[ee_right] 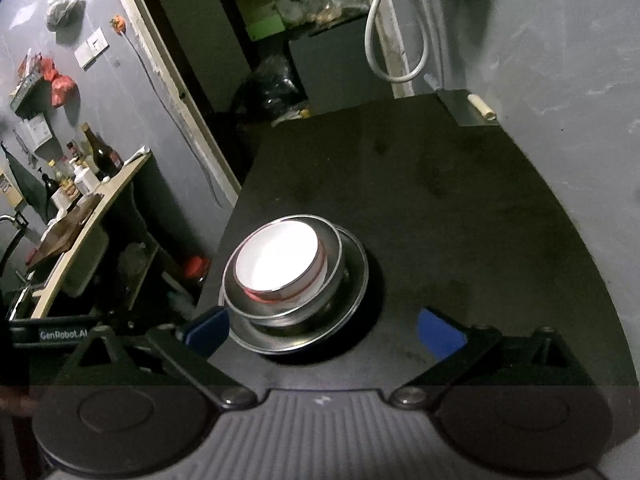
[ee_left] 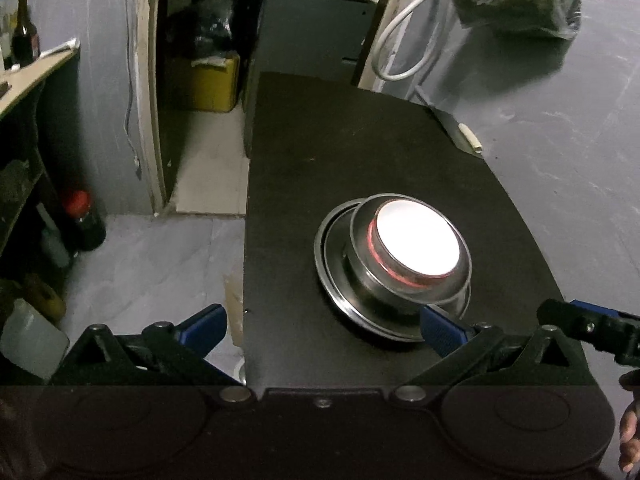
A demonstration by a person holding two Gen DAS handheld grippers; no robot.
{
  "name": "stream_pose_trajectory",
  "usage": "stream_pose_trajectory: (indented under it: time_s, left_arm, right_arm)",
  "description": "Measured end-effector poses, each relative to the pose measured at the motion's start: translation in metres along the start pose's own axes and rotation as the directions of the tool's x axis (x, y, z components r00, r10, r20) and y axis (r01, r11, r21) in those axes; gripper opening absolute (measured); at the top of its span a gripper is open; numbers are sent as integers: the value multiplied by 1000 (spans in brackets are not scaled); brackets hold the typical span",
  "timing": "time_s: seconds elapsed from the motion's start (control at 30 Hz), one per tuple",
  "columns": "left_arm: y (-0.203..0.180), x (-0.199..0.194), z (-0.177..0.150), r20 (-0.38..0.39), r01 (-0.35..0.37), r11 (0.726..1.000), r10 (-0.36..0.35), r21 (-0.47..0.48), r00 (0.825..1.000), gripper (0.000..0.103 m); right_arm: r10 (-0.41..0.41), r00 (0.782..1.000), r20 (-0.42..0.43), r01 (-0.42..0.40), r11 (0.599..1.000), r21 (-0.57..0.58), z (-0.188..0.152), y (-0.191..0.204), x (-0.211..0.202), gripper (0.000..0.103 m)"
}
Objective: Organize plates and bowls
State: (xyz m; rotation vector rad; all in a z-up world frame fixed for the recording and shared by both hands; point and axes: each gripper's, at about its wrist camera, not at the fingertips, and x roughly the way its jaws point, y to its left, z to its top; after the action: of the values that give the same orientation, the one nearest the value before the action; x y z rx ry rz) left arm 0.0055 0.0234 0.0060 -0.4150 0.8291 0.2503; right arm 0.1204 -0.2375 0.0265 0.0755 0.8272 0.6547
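A stack stands on the black table: a steel plate at the bottom, a steel bowl on it, and a white bowl with a red band nested on top. My left gripper is open, its jaws wide apart, just short of the stack with its right finger in front of the plate's near rim. My right gripper is open too, with nothing between its blue pads, the stack just beyond its left finger.
A doorway with a yellow box opens behind the table's left side. A white hose hangs at the back wall. Bottles crowd a shelf at left, and a red-capped bottle stands on the floor. A small white cylinder lies at the table's far right.
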Motion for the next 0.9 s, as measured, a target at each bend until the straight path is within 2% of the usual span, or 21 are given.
stream_pose_trajectory:
  time_s: [0.33, 0.7, 0.9]
  left_arm:
    - [0, -37, -32, 103, 24, 993, -36, 112, 994, 102]
    - [19, -47, -61, 106, 88, 992, -97, 85, 990, 102]
    - [21, -54, -71, 133, 86, 992, -99, 96, 986, 102]
  right_arm:
    - [-78, 992, 102, 79, 997, -10, -44, 21, -38, 103]
    - [-111, 986, 127, 114, 993, -15, -69, 33, -53, 103]
    - [-124, 984, 130, 128, 991, -27, -79, 34, -54, 103]
